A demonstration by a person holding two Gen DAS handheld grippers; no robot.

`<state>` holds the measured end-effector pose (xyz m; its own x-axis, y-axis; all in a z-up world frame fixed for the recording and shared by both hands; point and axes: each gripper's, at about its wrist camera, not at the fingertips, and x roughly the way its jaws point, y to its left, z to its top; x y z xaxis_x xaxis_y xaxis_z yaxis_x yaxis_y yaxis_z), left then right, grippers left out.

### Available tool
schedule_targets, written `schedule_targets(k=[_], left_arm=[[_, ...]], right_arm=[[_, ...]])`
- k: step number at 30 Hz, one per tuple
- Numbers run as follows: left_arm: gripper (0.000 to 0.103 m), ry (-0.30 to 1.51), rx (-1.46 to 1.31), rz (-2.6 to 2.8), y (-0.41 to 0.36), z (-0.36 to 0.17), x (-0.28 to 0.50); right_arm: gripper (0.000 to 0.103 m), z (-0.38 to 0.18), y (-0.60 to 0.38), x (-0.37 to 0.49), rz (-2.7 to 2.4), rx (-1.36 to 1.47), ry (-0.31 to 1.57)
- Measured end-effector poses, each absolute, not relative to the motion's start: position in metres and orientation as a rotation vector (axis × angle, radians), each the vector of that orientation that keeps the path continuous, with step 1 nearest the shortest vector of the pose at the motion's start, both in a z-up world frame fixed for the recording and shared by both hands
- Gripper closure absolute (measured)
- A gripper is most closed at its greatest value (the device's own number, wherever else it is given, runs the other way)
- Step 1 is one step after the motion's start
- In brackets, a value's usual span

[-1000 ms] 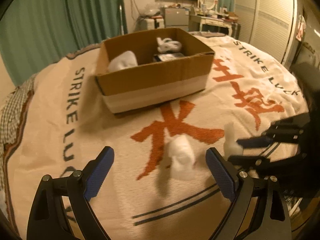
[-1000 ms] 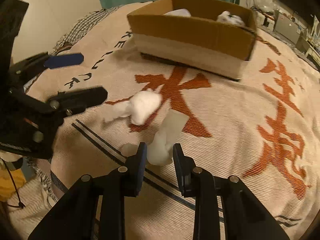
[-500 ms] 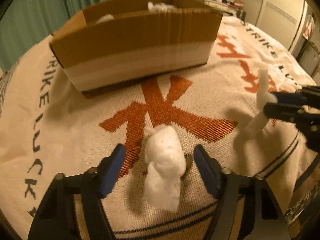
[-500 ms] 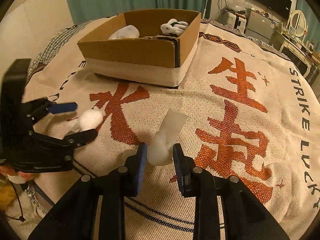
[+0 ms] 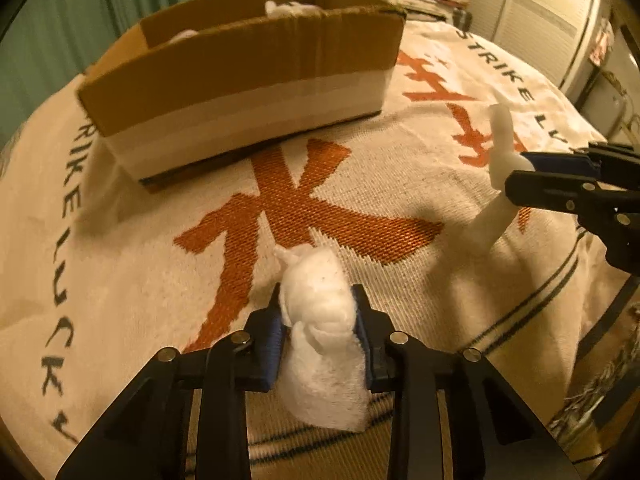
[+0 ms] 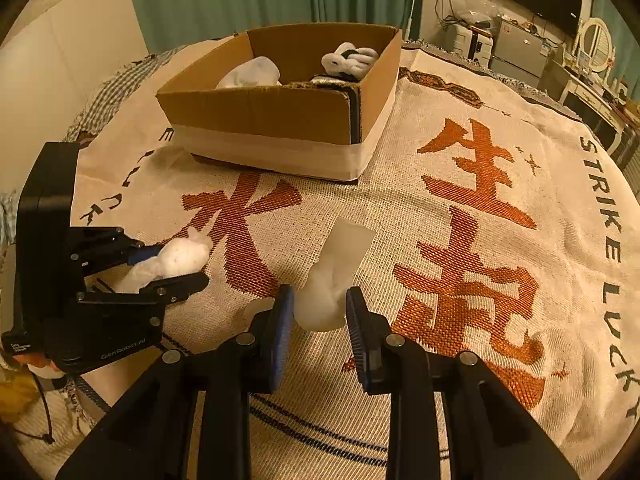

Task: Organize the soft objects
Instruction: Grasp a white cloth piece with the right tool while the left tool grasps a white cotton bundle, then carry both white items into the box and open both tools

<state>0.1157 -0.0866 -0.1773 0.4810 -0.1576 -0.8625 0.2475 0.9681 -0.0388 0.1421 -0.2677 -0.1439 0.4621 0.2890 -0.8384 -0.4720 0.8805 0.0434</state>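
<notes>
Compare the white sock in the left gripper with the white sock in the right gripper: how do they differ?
The left sock is fluffy and rolled into a thick bundle; the right sock is smooth, thinner, with a flat open end sticking up. The left gripper squeezes its sock tightly; the right gripper holds only its sock's lower bulge. Both are white, both gripped above the blanket, outside the box.

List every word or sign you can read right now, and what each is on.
"STRIKE LUCKY" on the blanket, along its right edge.
"STRIKE LU", cut off by the right gripper, on the blanket's far side.
Large orange Chinese characters "水" and "生" woven into the blanket.
Small print on the left gripper: too blurred to read.
</notes>
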Motion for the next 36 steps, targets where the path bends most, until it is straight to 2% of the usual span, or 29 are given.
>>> schedule_targets(k=[6, 11, 20, 24, 28, 36], left_arm=[[0.074, 0.965, 0.067, -0.214, -0.072, -0.120, 0.099], [0.074, 0.839, 0.019, -0.187, -0.049, -0.054, 0.099], [0.074, 0.682, 0.013, -0.169, -0.034, 0.028, 0.149], [0.074, 0.650, 0.036, -0.174, -0.030, 0.031, 0.187], [0.074, 0.650, 0.088, -0.189, -0.031, 0.010, 0.219], [0.073, 0.748, 0.135, -0.218, -0.022, -0.054, 0.267]], right_arm=[[0.076, -0.113, -0.266, 0.125, 0.451, -0.168, 0.932], [0.076, -0.063, -0.254, 0.118, 0.452, -0.128, 0.843], [0.076, 0.024, -0.220, 0.156, 0.461, -0.096, 0.688], [0.076, 0.039, -0.204, 0.191, 0.464, -0.111, 0.660], [0.076, 0.033, -0.187, 0.238, 0.458, -0.128, 0.664], [0.076, -0.028, -0.163, 0.330, 0.469, -0.099, 0.781]])
